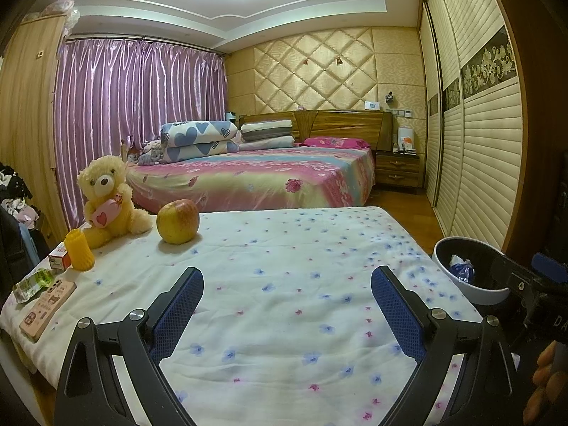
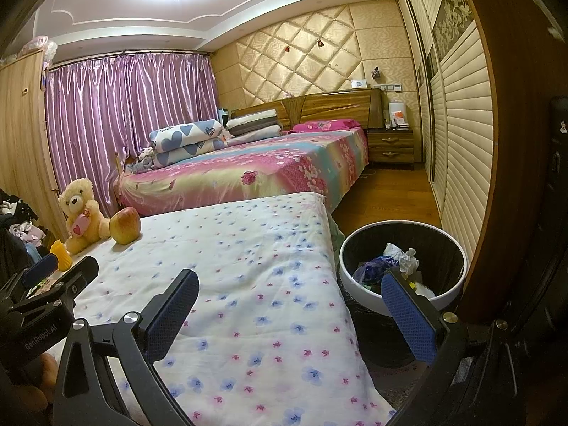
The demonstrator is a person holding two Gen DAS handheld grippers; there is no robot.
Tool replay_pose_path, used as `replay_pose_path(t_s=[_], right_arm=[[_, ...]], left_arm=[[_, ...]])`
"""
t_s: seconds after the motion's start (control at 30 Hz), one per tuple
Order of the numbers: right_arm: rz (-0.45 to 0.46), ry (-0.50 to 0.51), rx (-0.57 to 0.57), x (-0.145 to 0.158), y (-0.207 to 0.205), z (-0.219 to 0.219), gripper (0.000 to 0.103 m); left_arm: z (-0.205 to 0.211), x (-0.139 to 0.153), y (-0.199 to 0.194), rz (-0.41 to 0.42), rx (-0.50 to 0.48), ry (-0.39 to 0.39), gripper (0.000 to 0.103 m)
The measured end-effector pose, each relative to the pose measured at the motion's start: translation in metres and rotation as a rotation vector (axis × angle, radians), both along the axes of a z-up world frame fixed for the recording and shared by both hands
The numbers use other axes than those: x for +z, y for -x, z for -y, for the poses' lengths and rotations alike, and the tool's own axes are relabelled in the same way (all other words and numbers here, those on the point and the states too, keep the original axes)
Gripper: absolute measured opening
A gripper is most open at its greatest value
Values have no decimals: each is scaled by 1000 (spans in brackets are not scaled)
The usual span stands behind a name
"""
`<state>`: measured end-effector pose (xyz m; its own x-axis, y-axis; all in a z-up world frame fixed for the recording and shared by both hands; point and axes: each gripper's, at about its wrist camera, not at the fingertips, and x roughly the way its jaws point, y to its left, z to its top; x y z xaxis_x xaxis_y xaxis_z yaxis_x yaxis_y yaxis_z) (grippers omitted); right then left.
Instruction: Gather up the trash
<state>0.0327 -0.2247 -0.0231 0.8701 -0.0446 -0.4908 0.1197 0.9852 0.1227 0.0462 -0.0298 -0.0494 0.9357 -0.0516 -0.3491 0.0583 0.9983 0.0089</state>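
A white bin with a black liner (image 2: 369,289) stands on the floor right of the table; it holds crumpled paper (image 2: 408,259) and blue wrappers. It also shows in the left wrist view (image 1: 472,291). My left gripper (image 1: 287,285) is open and empty above the floral cloth (image 1: 284,248). My right gripper (image 2: 289,293) is open and empty over the table's right edge, its right finger in front of the bin. A clear green-printed wrapper (image 1: 33,284) lies at the table's left edge.
On the table's left: a teddy bear (image 1: 106,198), an apple (image 1: 177,222), a yellow bottle (image 1: 80,250), a small box (image 1: 58,257) and a pink flat case (image 1: 46,309). A bed (image 1: 255,177) stands behind. A wardrobe (image 1: 479,142) lines the right wall.
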Motion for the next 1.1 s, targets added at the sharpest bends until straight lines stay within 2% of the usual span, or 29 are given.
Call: replay_pose_path(t_s=[1.1], right_arm=[[-21,4,11,-1,-2,-3,103]], left_arm=[[-8,-2,-7,-17,-5,8,96]])
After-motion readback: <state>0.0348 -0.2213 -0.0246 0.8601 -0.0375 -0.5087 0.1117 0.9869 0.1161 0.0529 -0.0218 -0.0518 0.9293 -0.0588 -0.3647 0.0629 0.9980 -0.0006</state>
